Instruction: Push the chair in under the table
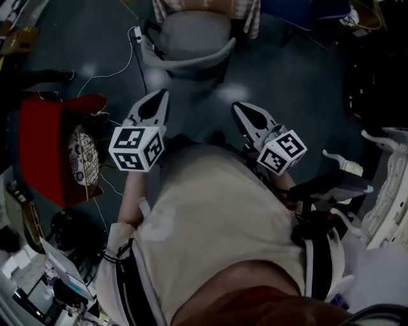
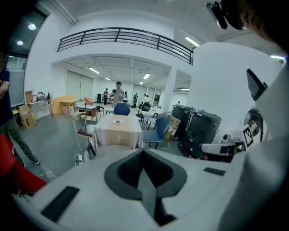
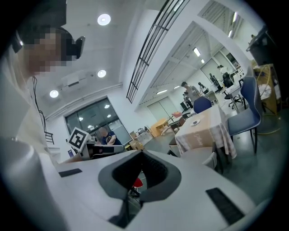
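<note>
Person's beige torso (image 1: 217, 216) fills the near part of the head view, w/ both grippers held out just beyond it over dark floor (image 1: 287, 83).

Left gripper (image 1: 160, 99): jaws together, nothing btwn them. Its own view shows the pads meeting in one seam. Right gripper (image 1: 241, 111): same, closed and empty.

Chair (image 1: 191, 38) is a grey one at the far side, roughly centred btwn the lines the two grippers point along. Its curved backrest faces the near side, toward the person, and the seat is beyond that. Far edge of the seat meets the checked cloth of the desk (image 1: 245, 16). Most of the seat shows clear of it, so I judge the chair isn't pushed in yet.

Key relation: the backrest runs left-right, across the push direction, and the push goes straight away toward the far side. Both grippers are apart from the backrest, w/ bare floor btwn. Left gripper looks the nearer of the two. Right one sits a bit nearer the person and off toward the backrest's right end.

Both gripper views agree: chair (image 2: 106, 149) and desk (image 2: 117, 126) lie ahead.

White cable (image 1: 127, 63) lies on the floor near the chair's left side.
</note>
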Tool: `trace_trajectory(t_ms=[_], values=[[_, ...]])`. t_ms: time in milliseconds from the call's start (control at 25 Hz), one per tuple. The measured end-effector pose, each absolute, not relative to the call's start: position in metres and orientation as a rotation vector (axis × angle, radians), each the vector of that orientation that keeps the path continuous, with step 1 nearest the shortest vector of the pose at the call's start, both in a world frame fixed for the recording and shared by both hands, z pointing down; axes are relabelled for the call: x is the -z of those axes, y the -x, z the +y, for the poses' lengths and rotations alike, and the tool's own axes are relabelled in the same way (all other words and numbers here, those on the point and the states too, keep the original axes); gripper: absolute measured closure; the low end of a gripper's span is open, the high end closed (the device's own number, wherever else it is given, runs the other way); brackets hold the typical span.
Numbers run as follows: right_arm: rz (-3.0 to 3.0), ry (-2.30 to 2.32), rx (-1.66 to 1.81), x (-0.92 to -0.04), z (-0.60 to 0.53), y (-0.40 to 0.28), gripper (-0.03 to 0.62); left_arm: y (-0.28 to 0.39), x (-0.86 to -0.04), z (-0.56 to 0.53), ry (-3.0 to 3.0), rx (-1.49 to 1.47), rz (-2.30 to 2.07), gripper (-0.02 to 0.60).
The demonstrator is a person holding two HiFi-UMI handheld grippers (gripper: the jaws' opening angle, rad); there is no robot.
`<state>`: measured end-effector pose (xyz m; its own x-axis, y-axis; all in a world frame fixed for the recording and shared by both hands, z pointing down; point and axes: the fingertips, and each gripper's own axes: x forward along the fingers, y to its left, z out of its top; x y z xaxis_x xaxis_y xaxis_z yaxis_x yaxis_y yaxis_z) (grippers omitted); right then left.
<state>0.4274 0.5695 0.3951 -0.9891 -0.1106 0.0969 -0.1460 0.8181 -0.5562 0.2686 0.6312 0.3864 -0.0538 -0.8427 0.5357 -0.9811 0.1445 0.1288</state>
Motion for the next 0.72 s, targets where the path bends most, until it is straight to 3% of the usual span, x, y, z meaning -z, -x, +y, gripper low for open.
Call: trace_trajectory(t_ms=[720], values=[[-2.828,-0.653,-1.191,-0.431,0.508,-0.432,0.583,-0.262,-0.450,0.548,-1.965,-0.537,-1.626,0.572]])
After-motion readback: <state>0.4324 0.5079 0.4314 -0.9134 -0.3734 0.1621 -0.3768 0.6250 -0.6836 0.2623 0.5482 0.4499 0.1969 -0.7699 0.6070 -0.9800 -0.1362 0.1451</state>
